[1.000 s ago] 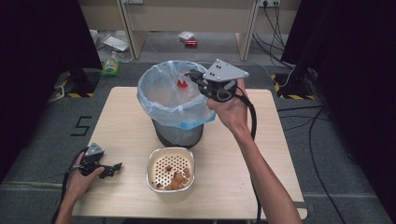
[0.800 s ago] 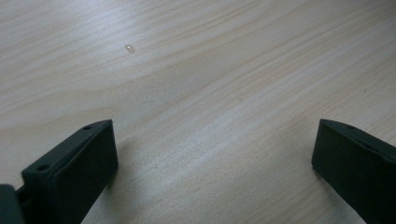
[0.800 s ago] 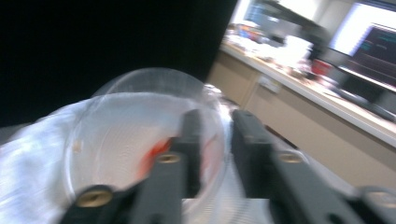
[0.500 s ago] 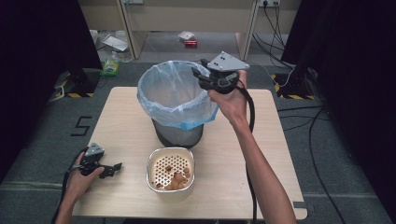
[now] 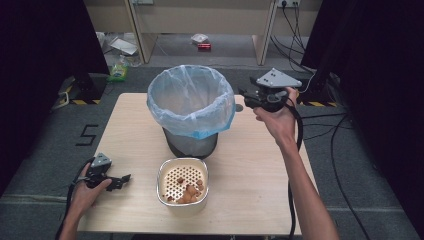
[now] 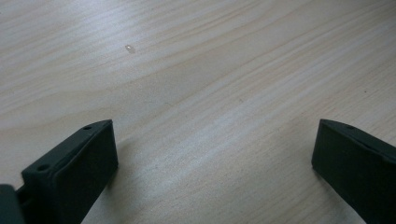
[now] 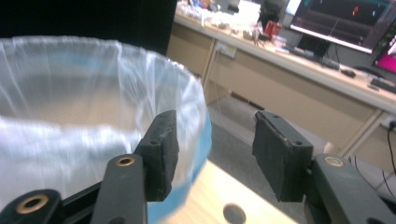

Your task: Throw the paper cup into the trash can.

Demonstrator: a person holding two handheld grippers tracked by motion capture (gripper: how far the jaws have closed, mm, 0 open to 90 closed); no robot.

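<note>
Right now the bin (image 5: 192, 117) stands toward the far middle of the pale wooden worktop (image 5: 260, 175), lined with a light blue plastic bag (image 5: 165, 107) whose edge is folded down over the rim. Just in front of it, nearer the person, sits a cream perforated basket (image 5: 182, 186) with a small heap of brownish pieces (image 5: 190, 192) gathered in its near right corner.

The right claw (image 5: 245, 94) is held up in the air beside the bin's right side, its tips aimed at the bag's rim. In its own view the right claw's two black jaws stand apart with nothing between them; the left one overlaps the bag's edge, and I cannot tell whether it touches. Beyond them are a long desk (image 7: 299, 70) and lit monitors (image 7: 350, 18).

The left claw (image 5: 120, 180) rests low at the near left corner of the worktop, well apart from the basket, pointing toward it. Its jaws are spread wide over bare wood grain, holding nothing, and a tiny pale speck (image 6: 129, 48) lies on the wood ahead of them.
</note>
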